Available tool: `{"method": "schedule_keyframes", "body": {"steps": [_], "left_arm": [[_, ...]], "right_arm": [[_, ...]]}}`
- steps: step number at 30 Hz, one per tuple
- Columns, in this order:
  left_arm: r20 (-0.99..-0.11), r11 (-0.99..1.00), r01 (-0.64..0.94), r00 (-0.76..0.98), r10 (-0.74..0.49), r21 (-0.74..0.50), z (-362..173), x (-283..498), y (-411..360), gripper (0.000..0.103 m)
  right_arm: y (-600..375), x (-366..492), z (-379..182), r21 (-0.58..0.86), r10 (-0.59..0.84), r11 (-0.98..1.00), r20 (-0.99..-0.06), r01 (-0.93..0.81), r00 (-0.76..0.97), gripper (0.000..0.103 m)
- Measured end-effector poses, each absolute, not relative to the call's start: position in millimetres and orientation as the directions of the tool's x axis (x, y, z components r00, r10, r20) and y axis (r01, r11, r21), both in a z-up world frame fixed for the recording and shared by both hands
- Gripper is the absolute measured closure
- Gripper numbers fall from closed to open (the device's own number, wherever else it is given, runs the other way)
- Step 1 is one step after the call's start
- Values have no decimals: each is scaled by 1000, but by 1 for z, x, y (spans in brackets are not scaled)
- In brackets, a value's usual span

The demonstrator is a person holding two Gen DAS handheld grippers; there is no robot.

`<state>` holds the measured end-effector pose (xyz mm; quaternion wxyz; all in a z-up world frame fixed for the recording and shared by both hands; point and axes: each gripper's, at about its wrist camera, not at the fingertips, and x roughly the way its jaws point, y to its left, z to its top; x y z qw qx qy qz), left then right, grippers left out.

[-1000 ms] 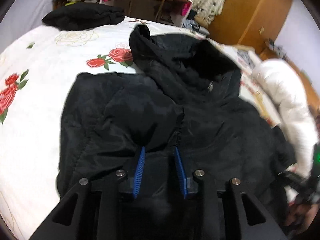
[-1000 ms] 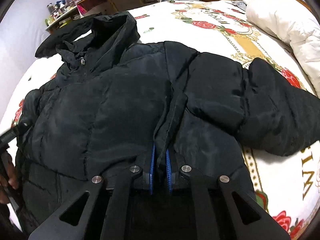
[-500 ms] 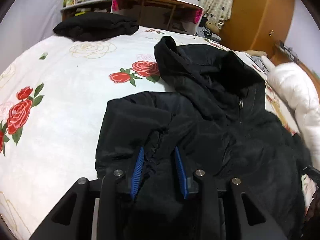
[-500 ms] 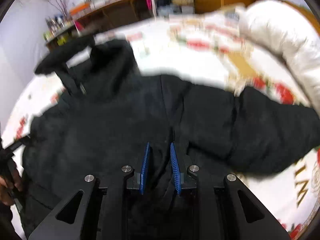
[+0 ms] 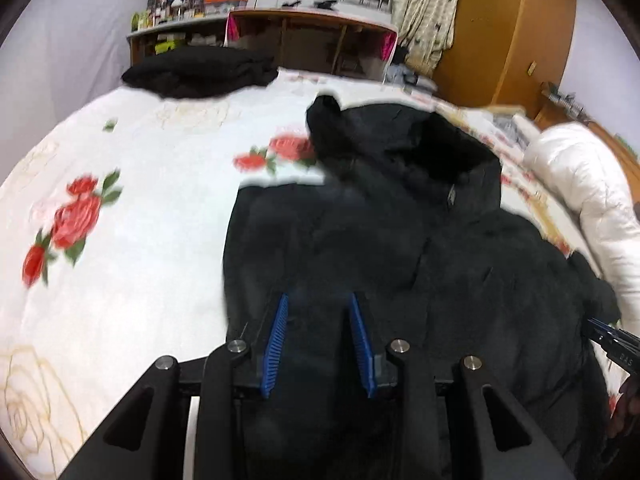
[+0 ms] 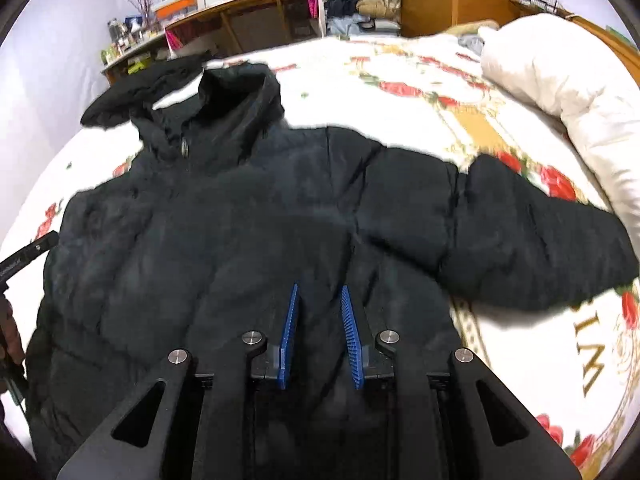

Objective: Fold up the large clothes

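Nearest the cameras, the left gripper (image 5: 320, 300) is seen with its blue pads parted a little over the lower body of the black puffer jacket (image 6: 240, 232); black fabric lies between them, but whether it is pinched cannot be told from this blurred view; the right gripper (image 6: 319, 292) stands likewise over the jacket's lower front, its jaws having just been opening, parted a little, with fabric lying between the pads and no pinch visible. The jacket is laid face up on the rose-print bedspread (image 5: 120, 184), hood (image 6: 236, 104) toward the far end; the sleeve nearer the left gripper appears already drawn in over the body; the other sleeve (image 6: 532, 232) is left stretched outward onto the bedspread. Folding is judged early: one sleeve done, one sleeve and the body folds remaining. Beyond the jacket's hood, a dark folded garment (image 5: 200, 70) is noted; to the outstretched sleeve's far side, a white duvet (image 6: 560, 76).
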<state>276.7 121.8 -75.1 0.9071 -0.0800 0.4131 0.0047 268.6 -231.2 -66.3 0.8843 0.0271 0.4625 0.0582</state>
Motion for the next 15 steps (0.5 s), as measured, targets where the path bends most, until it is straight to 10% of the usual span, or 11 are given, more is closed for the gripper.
{"method": "schedule_keyframes", "body": {"steps": [8, 12, 15], "left_arm": [[-783, 982, -97, 618, -69, -163, -65, 247, 111, 69], [-753, 984, -61, 652, -87, -167, -41, 202, 95, 69], [-739, 983, -43, 666, -104, -177, -27, 162, 85, 69]], "right_arm": [[-239, 251, -59, 137, 148, 989, -840, -59, 522, 78], [-247, 209, -29, 175, 182, 982, -799, -68, 573, 52], [-249, 179, -14, 191, 198, 979, -782, -75, 591, 52]]}}
